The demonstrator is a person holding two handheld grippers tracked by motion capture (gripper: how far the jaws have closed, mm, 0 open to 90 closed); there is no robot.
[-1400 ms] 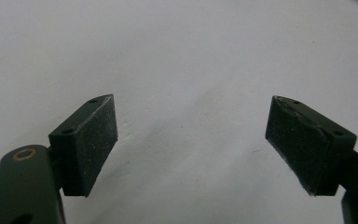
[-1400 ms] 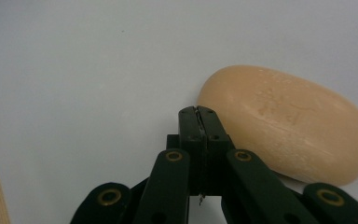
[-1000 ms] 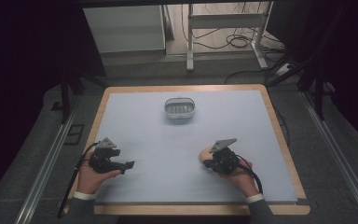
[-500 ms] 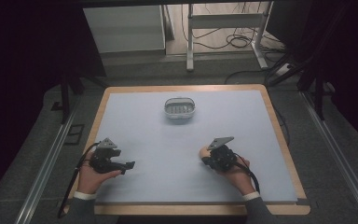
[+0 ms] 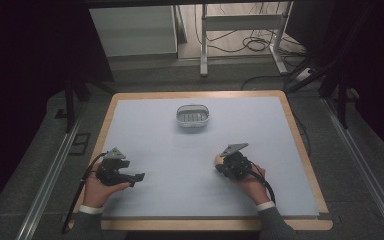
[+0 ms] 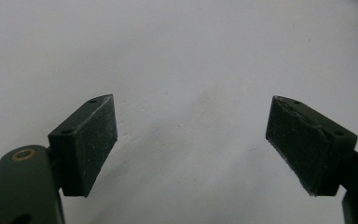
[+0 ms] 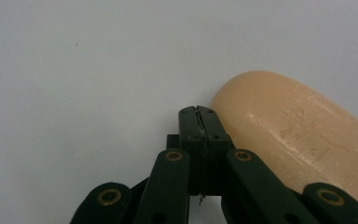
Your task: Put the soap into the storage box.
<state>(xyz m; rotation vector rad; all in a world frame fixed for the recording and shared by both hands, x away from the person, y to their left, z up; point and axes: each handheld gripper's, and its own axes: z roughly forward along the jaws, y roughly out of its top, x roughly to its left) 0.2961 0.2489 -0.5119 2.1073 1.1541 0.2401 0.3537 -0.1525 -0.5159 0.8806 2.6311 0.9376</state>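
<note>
A small oval grey-white plastic soap dish (image 5: 193,116) stands on the wood-edged pale blue surface (image 5: 180,200), near the middle of its far edge. The left black two-jaw tool (image 5: 139,176) lies near the front left corner, well apart from the dish. The right black two-jaw tool (image 7: 198,114) sits right of centre, toward the front edge. A rounded peach-coloured bar of soap (image 7: 303,133) rests on the surface just beside the right tool's tips, touching them on one side, not between them.
</note>
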